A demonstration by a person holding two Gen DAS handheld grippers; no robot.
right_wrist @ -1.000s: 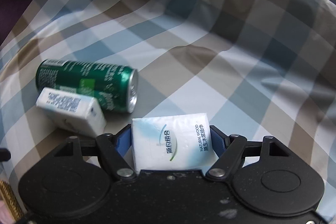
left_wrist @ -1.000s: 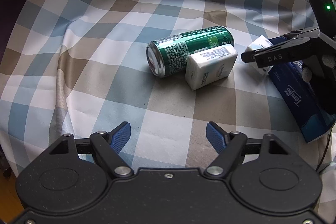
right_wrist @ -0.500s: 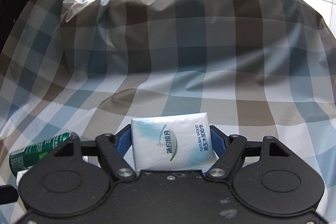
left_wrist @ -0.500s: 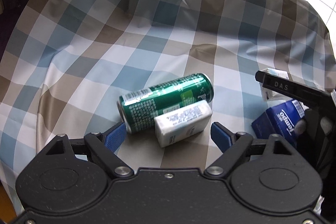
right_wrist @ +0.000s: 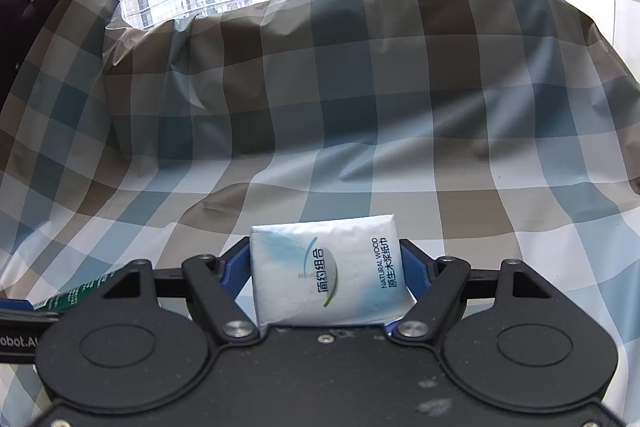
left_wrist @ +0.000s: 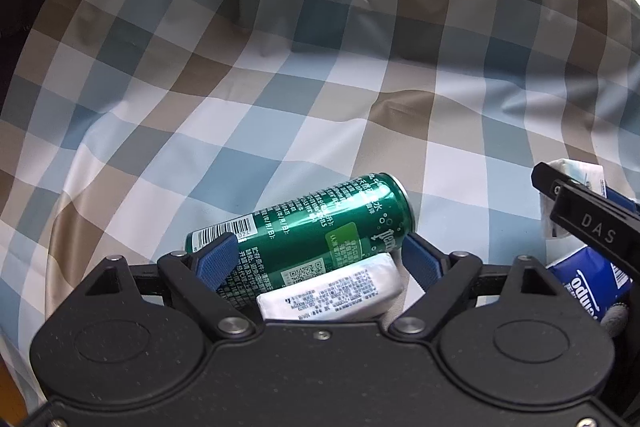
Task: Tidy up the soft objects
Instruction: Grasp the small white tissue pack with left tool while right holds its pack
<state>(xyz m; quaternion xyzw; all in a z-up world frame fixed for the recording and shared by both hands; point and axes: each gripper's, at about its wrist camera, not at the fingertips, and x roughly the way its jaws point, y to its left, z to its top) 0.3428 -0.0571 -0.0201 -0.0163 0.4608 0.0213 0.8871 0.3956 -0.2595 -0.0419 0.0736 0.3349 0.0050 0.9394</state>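
In the left wrist view, the left gripper [left_wrist: 316, 259] is seen with its blue fingers [left_wrist: 218, 259] spread apart, having just been widened, so that both a green aluminium drink can [left_wrist: 316, 223] lying on its side and a small white plastic-wrapped tissue pack [left_wrist: 332, 293] resting against it fall between them; neither pad is pressed on either item, so nothing is held there yet. The wide spacing is judged to suit the pack's long side. To the right of the fingers, a dark blue tissue packet [left_wrist: 580, 285] lies on the checked blue-and-tan cloth [left_wrist: 280, 99]. In the right wrist view, the right gripper [right_wrist: 326, 269] is seen clamped on a soft white tissue pack with blue-green print [right_wrist: 326, 273], gripped across its short sides and kept above the cloth, apparently for carrying.
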